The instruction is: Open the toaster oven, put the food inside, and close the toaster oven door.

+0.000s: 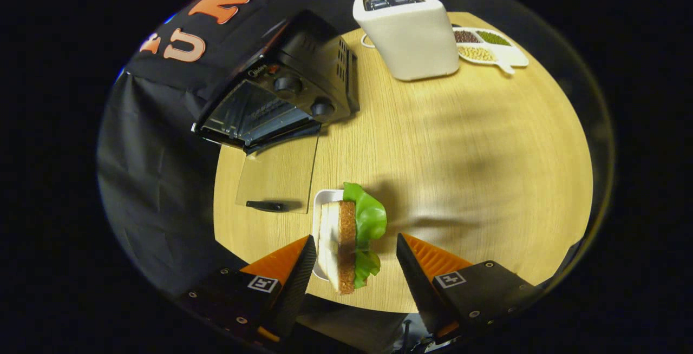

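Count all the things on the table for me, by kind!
Toaster oven, door open: 1
White toaster: 1
Bean dish: 1
Sandwich between the open gripper fingers: 1
White plate: 1
Total: 5

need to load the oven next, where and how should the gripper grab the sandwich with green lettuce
Grip the sandwich of brown-crusted bread and green lettuce across its broad faces, at mid-height. It stands on edge in the small white dish, between the open gripper fingers, so come straight forward and close: one finger on white bread, the other on lettuce.
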A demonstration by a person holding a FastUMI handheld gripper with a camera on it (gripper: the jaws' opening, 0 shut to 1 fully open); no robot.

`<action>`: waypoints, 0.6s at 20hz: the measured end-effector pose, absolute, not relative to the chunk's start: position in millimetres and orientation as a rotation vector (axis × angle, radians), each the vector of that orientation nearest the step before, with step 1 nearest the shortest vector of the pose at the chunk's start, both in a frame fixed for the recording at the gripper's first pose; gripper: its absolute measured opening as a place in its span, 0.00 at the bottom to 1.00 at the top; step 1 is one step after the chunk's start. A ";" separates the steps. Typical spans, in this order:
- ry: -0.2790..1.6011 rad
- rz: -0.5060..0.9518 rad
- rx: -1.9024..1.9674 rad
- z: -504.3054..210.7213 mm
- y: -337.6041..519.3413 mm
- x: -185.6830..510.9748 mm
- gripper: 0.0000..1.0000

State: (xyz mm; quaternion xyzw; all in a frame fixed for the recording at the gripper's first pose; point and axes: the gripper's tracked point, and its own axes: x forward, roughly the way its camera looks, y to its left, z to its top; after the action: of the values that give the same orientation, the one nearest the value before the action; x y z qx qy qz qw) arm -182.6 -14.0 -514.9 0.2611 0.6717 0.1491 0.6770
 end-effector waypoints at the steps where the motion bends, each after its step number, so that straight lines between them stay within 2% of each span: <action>1: 1.525 0.349 0.609 -517.9 -10.0 -183.7 0.89; 3: 1.518 0.367 0.670 -517.2 -3.4 -178.3 0.88; 5: 1.505 0.365 0.734 -513.2 -0.1 -170.5 0.74; 8: 1.493 0.360 0.761 -509.4 0.4 -169.2 0.41; 12: 1.461 0.367 0.767 -493.5 2.7 -174.1 0.33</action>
State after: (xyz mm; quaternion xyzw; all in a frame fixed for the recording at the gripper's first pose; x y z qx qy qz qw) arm -174.1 2.7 -493.5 0.3393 0.6466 0.1625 0.6636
